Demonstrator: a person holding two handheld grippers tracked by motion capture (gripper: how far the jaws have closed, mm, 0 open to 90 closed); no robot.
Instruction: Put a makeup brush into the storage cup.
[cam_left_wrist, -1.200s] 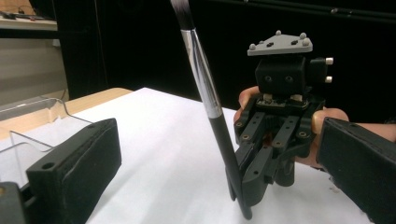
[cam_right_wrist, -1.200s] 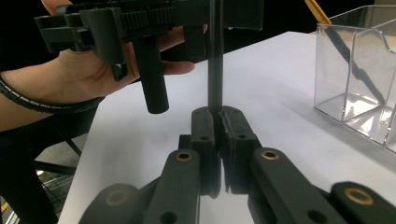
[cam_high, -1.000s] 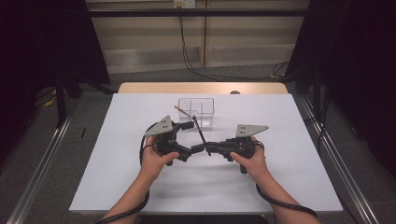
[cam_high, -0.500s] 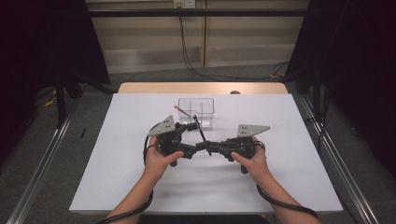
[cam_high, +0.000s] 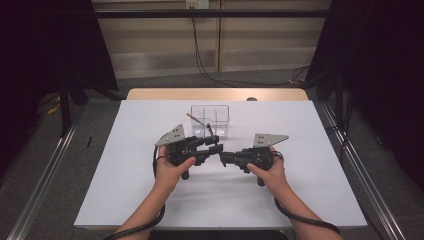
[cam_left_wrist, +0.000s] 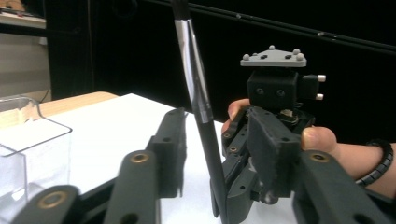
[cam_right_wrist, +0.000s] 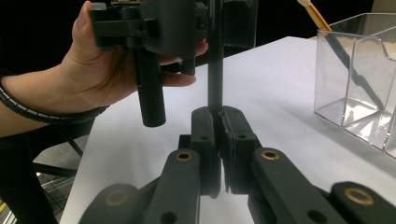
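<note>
Our right tool (cam_right_wrist: 218, 122) has its jaws pressed together on the lower end of a thin black brush (cam_left_wrist: 201, 116), which stands nearly upright from that grip. Our left tool (cam_left_wrist: 212, 154) faces it from the other side; its jaws have just been closing, and the brush handle now runs up between them, close to the left-hand jaw in the left gripper view, though we cannot tell whether the pads already press on it. Seen from the high view, the two tools meet tip to tip above the middle of the counter (cam_high: 125, 200), the left tool (cam_high: 212, 145) slightly farther from us than the right tool (cam_high: 223, 158), with the brush (cam_high: 212, 134) rising between them.

Just beyond the tools a clear plastic organizer (cam_high: 220, 112) stands on the white counter, divided into compartments. A second brush (cam_right_wrist: 345, 56) with an orange-brown handle leans tilted inside one of its compartments, its end poking above the rim.
</note>
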